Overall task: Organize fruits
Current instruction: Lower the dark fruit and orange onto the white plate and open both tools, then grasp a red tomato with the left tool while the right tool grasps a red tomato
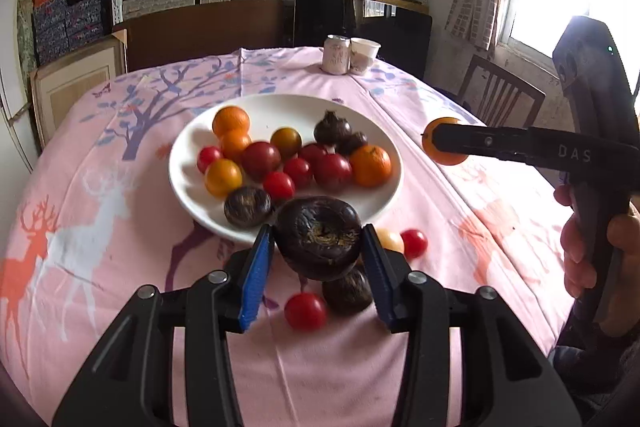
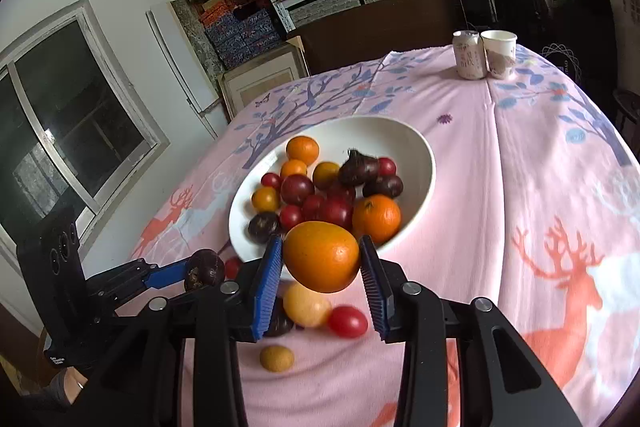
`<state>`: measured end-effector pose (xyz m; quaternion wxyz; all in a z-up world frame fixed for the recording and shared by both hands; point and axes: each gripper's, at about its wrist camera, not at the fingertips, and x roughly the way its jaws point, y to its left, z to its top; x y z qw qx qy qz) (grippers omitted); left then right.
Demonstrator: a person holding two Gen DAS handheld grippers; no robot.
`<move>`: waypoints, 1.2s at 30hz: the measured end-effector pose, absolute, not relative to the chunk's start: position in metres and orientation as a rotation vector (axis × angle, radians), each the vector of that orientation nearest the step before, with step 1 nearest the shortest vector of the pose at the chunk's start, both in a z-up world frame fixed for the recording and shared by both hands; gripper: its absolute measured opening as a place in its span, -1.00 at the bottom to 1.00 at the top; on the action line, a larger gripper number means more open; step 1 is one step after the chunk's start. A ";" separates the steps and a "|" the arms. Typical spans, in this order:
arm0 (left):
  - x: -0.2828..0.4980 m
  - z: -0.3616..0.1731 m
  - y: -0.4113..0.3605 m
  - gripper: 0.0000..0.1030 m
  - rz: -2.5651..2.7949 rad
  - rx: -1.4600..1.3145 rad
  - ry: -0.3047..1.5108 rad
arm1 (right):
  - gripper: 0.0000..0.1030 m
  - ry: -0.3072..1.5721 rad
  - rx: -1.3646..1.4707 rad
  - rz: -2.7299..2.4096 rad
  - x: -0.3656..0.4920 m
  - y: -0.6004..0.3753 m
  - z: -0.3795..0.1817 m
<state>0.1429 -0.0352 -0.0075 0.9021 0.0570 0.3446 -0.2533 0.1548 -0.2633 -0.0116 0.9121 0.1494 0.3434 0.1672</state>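
A white bowl (image 1: 188, 163) on the pink tablecloth holds several red tomatoes, oranges and dark water chestnuts; it also shows in the right wrist view (image 2: 424, 163). My left gripper (image 1: 318, 239) is shut on a dark water chestnut (image 1: 318, 237), held above the table just before the bowl's near rim. My right gripper (image 2: 322, 259) is shut on an orange (image 2: 322, 257), held above the table near the bowl's rim; it also shows in the left wrist view (image 1: 446, 141). Loose on the cloth lie a red tomato (image 1: 305, 311), another water chestnut (image 1: 347, 293), a yellow fruit (image 2: 306, 305) and a red tomato (image 2: 348, 321).
A drink can (image 1: 336, 54) and a paper cup (image 1: 363, 55) stand at the table's far edge. A wooden chair (image 1: 500, 95) stands at the right side. Shelves of boxes fill the back wall. A small tan fruit (image 2: 276, 357) lies near the table's front.
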 end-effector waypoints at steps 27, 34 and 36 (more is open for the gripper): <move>0.156 -0.026 -0.032 0.32 -0.480 0.231 0.757 | 0.20 0.740 0.196 0.313 0.167 -0.245 -0.017; 0.127 -0.073 -0.031 0.01 -0.472 0.317 0.864 | 0.20 0.803 0.229 0.285 0.119 -0.263 -0.066; 0.132 -0.078 -0.031 -0.08 -0.482 0.293 0.894 | 0.20 0.813 0.253 0.288 0.112 -0.266 -0.073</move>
